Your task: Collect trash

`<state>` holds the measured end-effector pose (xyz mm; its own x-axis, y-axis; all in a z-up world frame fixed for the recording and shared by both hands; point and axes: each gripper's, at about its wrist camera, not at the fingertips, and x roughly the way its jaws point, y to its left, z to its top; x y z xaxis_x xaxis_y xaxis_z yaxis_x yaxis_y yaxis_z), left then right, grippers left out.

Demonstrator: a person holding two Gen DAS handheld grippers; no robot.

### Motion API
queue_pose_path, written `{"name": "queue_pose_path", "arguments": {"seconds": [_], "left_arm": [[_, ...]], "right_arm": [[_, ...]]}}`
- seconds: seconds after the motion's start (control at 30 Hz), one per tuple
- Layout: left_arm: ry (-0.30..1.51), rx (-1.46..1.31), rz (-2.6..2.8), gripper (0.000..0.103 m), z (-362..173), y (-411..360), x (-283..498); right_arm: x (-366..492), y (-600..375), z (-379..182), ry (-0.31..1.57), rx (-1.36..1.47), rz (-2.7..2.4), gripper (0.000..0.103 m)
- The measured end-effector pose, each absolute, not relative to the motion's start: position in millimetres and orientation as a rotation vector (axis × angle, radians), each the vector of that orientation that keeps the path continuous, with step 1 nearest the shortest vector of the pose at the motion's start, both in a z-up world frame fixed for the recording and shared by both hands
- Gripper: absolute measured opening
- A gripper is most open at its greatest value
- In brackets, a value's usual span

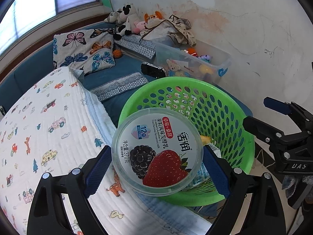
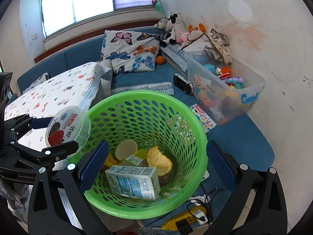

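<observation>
Left wrist view: the left gripper (image 1: 156, 168) clamps a yogurt tub (image 1: 157, 154) by its sides, held at the rim of the green basket (image 1: 240, 152). The tub looks light, stiff and slick, so gripping across its widest part suits it. The right gripper (image 2: 157, 166) stands wide apart, empty, around the basket.

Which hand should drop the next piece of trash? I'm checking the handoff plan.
Left. The left gripper already clamps the yogurt tub at the green basket's rim; the right gripper is open and empty.
</observation>
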<state>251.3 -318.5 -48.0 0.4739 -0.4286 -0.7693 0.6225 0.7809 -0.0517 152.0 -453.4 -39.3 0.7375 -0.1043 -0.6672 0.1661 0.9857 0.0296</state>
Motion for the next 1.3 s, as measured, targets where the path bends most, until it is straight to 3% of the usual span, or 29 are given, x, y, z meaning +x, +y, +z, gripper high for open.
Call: {"name": "queue_pose_path", "arguments": {"seconds": [0.47,1.3], "left_arm": [[0.870,0.215,-0.670,0.092,-47,-315,249],[0.715,0.155,-0.549,0.094,-4,-226,199]], "right_arm": [[141,-458,-38,0.714,0.106,-0.161,0.099],[116,-389,-19,0.634,0.008,-0.108,0.099]]}}
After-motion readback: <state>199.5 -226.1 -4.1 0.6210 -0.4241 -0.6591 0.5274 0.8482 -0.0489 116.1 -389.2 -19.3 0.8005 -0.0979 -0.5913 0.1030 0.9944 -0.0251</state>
